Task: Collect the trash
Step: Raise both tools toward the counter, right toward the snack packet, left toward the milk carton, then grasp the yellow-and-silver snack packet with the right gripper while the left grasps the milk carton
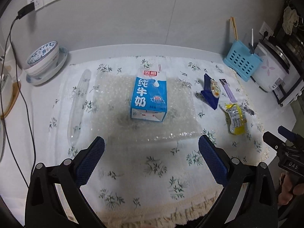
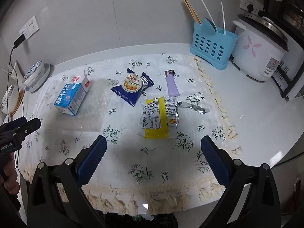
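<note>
Both the left gripper (image 1: 151,146) and right gripper (image 2: 153,146) are spread and empty above the table (image 2: 256,114). The milk carton (image 1: 149,98) stands on bubble wrap (image 1: 176,121); straddle its side walls squarely. The carton is probably empty: squeeze gently.

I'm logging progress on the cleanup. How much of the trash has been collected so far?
Nothing looks collected yet. The left gripper and right gripper are both open and empty above the cloth. Left to pick up: the milk carton standing on bubble wrap, the blue snack wrapper, the yellow packet and the purple wrapper. No bin is visible.
</note>
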Demonstrator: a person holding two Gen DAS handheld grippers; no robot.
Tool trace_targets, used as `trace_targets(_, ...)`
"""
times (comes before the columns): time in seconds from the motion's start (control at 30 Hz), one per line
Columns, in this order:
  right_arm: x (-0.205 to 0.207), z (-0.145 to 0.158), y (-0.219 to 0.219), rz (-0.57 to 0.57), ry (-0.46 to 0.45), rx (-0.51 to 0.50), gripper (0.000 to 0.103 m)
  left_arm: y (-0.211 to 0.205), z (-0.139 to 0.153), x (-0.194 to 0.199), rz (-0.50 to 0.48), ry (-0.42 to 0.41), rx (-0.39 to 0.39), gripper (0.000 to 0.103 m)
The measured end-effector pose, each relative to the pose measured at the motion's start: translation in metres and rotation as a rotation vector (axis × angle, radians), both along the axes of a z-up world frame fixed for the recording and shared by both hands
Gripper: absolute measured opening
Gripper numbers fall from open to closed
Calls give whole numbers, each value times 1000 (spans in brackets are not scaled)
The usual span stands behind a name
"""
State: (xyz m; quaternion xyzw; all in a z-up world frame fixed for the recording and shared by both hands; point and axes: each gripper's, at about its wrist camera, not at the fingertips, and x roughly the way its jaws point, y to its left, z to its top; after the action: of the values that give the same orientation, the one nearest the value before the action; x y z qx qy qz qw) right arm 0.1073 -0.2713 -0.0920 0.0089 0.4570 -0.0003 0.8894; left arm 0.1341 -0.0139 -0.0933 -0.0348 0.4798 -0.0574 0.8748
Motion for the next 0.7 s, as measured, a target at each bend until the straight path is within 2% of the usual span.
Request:
trace_targets(0.2,49,-36,-4,-25,123,-9,95,-2,-23,56,-3,47,-4,97)
trace_targets(0.37,77,-56,-8,-58,182,8,92,-5,-40,89,2,77,-6,97)
trace_targets(0.5,93,-66,-8,-73,216,-1,89,-11,-50,105,-15,101,3,97)
trace_targets(0.7,105,-77,-9,-87,256,16,79,-11,-60,121,-5,127,-6,96)
